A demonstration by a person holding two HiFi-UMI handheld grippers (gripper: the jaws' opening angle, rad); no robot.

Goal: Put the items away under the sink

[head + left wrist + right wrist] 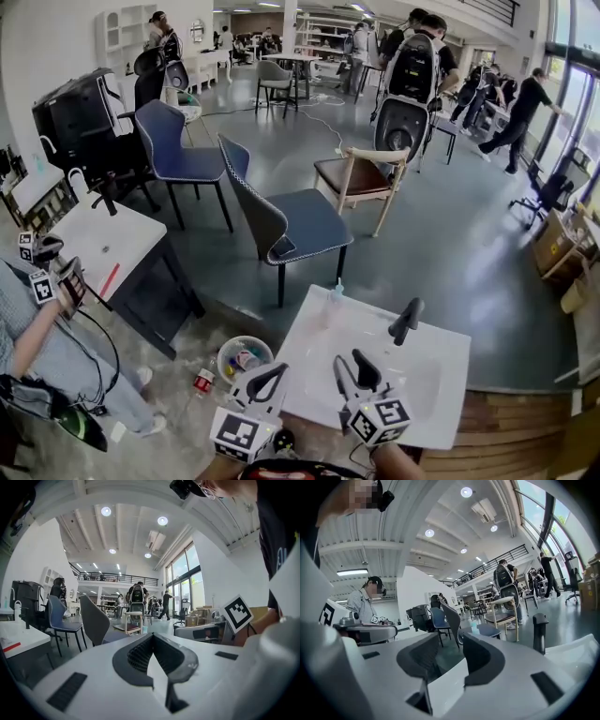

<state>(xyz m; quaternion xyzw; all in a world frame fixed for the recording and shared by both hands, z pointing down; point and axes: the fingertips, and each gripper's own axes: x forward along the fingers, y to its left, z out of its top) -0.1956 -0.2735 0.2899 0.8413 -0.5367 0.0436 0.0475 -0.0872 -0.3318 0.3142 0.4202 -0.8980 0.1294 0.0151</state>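
Approach step: nothing is being carried yet. The left gripper point(267, 380) is being held with its jaws clenched tip to tip, nothing between them. The right gripper point(353, 370) is being held with its jaws released and the gap empty. Both are being held over the near edge of the sink point(441, 403), pointing roughly level across it toward the faucet point(406, 321). The items are being read as the stuff on the floor just left of the sink: a tub point(228, 349) with small things in it, too small to be named, and a red-and-white can point(203, 381) near it. A small bottle point(337, 291) is also being seen at the sink's far edge; whether it counts as an item cannot be told. The space under the sink is being hidden by the top in every view. Next move, as judged: the grippers are to be brought down and left to the floor items, the left jaws opened, one item gripped, then carried low under the top. Clearance under there is not being shown, so the entry is best taken slowly.
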